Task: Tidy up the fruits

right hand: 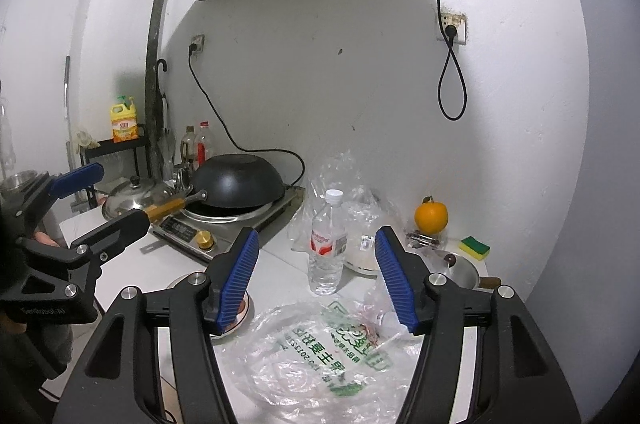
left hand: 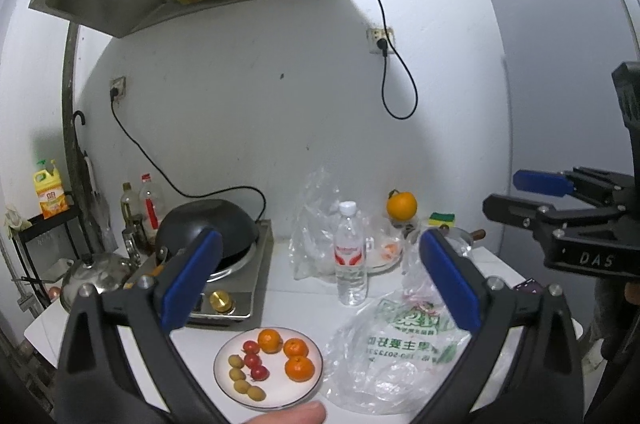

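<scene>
1. The fruit sits sorted on the white plate (left hand: 224,364) at the near edge of the counter (left hand: 288,308): three small oranges (left hand: 296,348) to one side, red cherry tomatoes (left hand: 254,360) in a line down the middle, green olives (left hand: 242,376) in a row beside them. By kind, in rows, so I judge the sorting is essentially done.
2. One large orange (left hand: 401,205) stands apart at the back wall, behind the water bottle (left hand: 351,252), well away from the plate.
3. The emptied printed plastic bag (right hand: 320,356) lies flat just beside the plate.
4. My left gripper (left hand: 320,276) is spread at its widest, nothing between the pads, hanging above the plate.
5. My right gripper (right hand: 316,276) is parted about halfway, holding nothing, over the bag.
</scene>
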`<state>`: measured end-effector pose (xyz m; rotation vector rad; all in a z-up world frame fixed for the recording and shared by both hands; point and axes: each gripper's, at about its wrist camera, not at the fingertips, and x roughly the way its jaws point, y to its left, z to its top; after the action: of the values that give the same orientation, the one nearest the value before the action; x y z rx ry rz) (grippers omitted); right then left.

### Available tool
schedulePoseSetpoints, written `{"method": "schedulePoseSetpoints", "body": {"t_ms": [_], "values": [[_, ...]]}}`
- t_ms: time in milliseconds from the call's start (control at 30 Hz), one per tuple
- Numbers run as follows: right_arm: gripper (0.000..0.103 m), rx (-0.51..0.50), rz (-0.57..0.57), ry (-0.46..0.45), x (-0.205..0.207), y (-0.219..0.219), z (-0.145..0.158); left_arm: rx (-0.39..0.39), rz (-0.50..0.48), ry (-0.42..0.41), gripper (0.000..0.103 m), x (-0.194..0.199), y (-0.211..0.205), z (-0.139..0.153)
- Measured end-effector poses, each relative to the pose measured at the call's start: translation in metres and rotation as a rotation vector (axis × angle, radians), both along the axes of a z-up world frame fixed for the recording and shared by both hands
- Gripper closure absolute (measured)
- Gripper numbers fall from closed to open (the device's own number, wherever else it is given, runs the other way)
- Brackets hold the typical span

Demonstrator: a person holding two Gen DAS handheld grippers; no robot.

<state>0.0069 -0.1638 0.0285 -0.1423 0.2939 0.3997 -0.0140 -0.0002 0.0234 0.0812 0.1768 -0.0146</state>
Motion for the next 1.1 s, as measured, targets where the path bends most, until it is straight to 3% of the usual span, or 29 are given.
{"method": "schedulePoseSetpoints", "body": {"t_ms": [1100], "values": [[0.039, -0.006, 0.009, -0.002, 0.0053, 0.0055, 0.0040, -0.005, 0.009, -0.009, 0.003, 0.0075, 0.0054, 0.0034]]}}
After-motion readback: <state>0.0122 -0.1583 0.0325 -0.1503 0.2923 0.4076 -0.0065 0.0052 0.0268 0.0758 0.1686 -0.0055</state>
